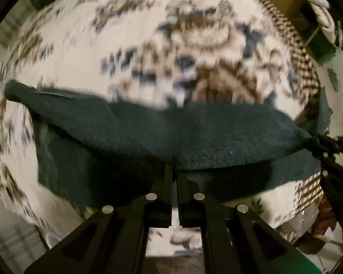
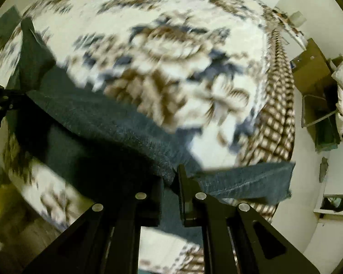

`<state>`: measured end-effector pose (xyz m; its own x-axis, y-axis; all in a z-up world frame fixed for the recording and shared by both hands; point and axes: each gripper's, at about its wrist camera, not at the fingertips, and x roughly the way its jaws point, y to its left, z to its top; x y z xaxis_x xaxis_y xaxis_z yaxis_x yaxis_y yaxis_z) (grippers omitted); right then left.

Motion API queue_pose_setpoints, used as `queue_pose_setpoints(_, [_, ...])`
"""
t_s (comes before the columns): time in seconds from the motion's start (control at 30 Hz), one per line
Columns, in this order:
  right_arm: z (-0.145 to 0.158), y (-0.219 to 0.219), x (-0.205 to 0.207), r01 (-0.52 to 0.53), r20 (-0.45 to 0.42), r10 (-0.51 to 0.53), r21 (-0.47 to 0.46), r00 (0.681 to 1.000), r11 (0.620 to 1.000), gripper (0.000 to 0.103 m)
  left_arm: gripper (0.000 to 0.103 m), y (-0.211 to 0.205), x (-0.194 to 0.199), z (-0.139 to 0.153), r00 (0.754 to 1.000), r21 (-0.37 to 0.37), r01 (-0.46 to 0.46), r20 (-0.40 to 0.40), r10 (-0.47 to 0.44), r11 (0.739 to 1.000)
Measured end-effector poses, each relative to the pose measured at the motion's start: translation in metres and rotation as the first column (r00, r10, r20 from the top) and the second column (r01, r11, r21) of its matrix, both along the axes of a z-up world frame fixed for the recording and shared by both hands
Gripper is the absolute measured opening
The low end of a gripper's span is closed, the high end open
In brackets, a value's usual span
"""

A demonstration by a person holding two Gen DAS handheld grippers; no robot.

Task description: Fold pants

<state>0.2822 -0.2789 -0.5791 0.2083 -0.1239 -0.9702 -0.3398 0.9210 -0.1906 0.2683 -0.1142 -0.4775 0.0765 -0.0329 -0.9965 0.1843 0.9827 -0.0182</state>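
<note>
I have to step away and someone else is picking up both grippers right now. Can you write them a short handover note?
Left gripper: shut on the dark green pants.
Right gripper: shut on the same pants, further along that edge.
Pants: the gripped edge is lifted and stretched between both grippers above the patterned blanket; the rest hangs below.
Done: edge gripped and raised.
Left: carry the edge over, lay it down, release, finish any remaining folds.

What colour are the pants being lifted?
Dark teal green pants, seen best in the left wrist view.
</note>
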Motion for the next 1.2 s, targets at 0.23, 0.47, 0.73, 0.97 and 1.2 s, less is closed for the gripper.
queue_pose_setpoints(0.23, [-0.064, 0.008, -0.051, -0.055, -0.101, 0.05, -0.042, 0.994, 0.998, 0.011, 0.0, 0.005, -0.037, -0.058, 0.995, 0.018, -0.068, -0.076, 0.069, 0.998])
queue_pose_setpoints(0.47, [-0.093, -0.006, -0.057, 0.066, -0.247, -0.051, 0.055, 0.968, 0.996, 0.059, 0.003, 0.013, -0.047, -0.046, 0.985, 0.077, -0.151, -0.076, 0.157, 0.986])
queue_pose_setpoints(0.73, [-0.025, -0.115, -0.054, 0.59, -0.185, -0.56, 0.233, 0.808, 0.773, 0.086, 0.069, -0.033, -0.016, -0.004, 0.988, 0.077, -0.147, 0.068, 0.142, 0.986])
queue_pose_setpoints(0.97, [-0.035, -0.251, 0.007, 0.829, -0.066, -0.83, 0.142, 0.553, 0.541, 0.086, 0.07, -0.109, 0.034, -0.03, 0.991, 0.138, -0.072, 0.124, 0.055, 0.988])
queue_pose_setpoints(1.2, [-0.087, -0.283, 0.058, 0.847, -0.074, -0.843, 0.044, 0.532, 0.53, 0.086, 0.07, -0.151, 0.055, -0.058, 0.994, 0.174, -0.008, 0.108, -0.011, 0.985])
